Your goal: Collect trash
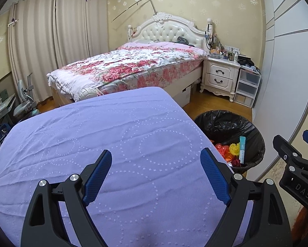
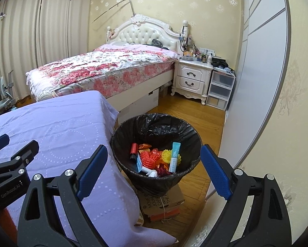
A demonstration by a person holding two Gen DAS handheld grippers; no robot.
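Note:
A bin with a black liner [image 2: 154,123] stands on the wooden floor beside a table under a purple cloth [image 1: 104,135]; the bin also shows in the left wrist view [image 1: 226,123]. Inside lie a teal-and-white tube [image 2: 174,158], a yellow spiky ball [image 2: 167,156], orange netting [image 2: 152,157] and a red cylinder [image 2: 134,148]. My left gripper [image 1: 156,162] is open and empty above the purple cloth. My right gripper [image 2: 154,160] is open and empty, above the bin's near rim.
A bed with a floral cover [image 2: 104,68] stands behind. A white nightstand [image 2: 192,78] and plastic drawers [image 2: 221,90] are at the back right. A white wardrobe [image 2: 257,61] runs along the right. Cardboard boxes [image 2: 162,203] sit under the bin. A chair [image 1: 26,100] is far left.

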